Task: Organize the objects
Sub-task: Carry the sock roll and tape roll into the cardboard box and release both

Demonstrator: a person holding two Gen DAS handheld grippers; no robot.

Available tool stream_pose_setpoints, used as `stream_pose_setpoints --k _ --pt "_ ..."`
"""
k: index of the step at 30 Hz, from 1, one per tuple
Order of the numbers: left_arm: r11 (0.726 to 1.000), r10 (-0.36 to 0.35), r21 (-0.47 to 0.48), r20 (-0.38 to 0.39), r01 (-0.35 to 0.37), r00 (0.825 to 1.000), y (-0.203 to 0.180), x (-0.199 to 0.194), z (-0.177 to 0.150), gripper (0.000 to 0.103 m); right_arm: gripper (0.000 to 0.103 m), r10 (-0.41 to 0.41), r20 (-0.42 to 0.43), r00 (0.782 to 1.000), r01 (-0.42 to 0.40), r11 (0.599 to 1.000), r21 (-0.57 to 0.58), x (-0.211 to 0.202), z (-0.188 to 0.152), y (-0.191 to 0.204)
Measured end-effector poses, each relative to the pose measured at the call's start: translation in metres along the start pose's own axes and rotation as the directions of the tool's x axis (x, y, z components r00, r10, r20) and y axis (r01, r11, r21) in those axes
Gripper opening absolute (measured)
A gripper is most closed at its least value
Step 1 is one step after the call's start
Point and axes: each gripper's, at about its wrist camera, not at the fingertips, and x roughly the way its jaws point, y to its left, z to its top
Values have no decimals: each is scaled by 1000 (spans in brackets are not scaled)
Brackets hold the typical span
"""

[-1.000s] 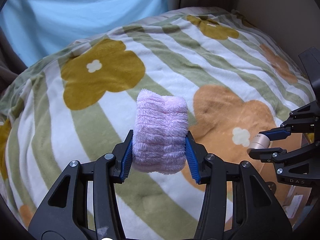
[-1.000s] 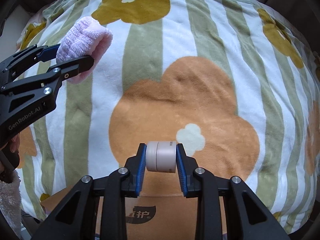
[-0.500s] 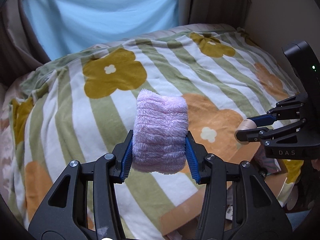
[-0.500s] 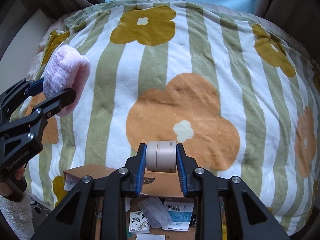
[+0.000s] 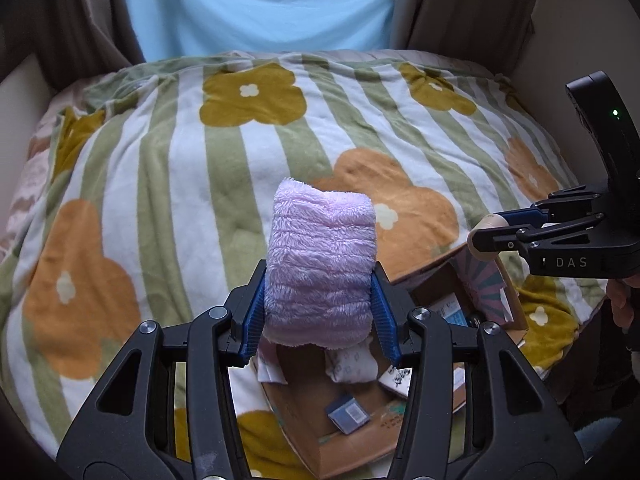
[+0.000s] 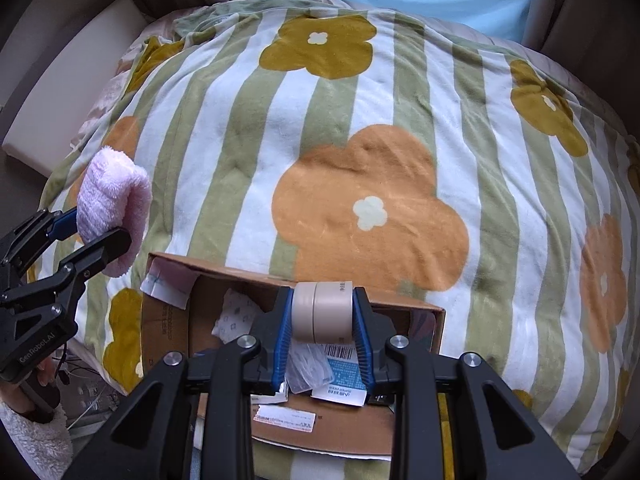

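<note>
The cardboard box (image 6: 424,312) at the bed's near edge holds packets and labelled papers. The left gripper (image 5: 319,312) clamps a pink towel roll (image 5: 320,264); the right gripper (image 6: 322,322) clamps a beige jar (image 6: 322,310) above it. Only the right view shows the barcode label (image 6: 340,372).

flowered striped blanket (image 6: 360,128) | light-blue cloth behind (image 5: 260,4) | brown curtains (image 5: 460,8)

Home bedroom, I'd say. Bed under me with a fleece blanket (image 5: 224,184), green stripes and big flower print. Brown curtains (image 5: 460,4) at 11 and 1 o'clock, pale blue sheer (image 5: 260,4) at 12. Open cardboard box (image 6: 400,312) of household packets on the bed at 6 o'clock.
</note>
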Motion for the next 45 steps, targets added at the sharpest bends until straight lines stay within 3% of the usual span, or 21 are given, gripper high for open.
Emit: stream_pose_setpoints --k 10,20,35,37,38,40,41,42,45 --pt "1000 25 -16 -66 -26 997 -23 10 -60 44 26 13 -35 999 -11 999 52 18 -43 -4" --pt "1000 18 8 -172 -17 985 -29 52 -103 44 26 15 -102 995 -4 994 111 55 -79 -19" --pt "999 32 34 -208 -25 978 -36 63 -108 44 26 1 -119 993 23 979 201 67 -90 -24" --pt "1000 24 13 -210 -21 977 -34 64 -108 45 26 -6 -115 993 31 976 215 68 -90 -24" --pt "1000 30 12 -207 -28 978 -34 63 -109 50 27 -12 -112 994 36 975 217 69 -90 -24" --pt "998 59 34 -206 -54 977 -36 63 -110 92 41 -26 -118 993 55 967 251 70 -90 -24" --pt "997 73 44 -191 -66 979 -37 62 -110 102 57 -32 -116 993 61 964 259 70 -91 -25" --pt "997 73 51 -188 -65 979 -38 62 -110 103 76 -37 -112 993 66 961 269 70 -92 -26" --pt "999 38 32 -203 -32 978 -36 66 -111 103 101 7 -111 994 27 954 299 72 -95 -30"
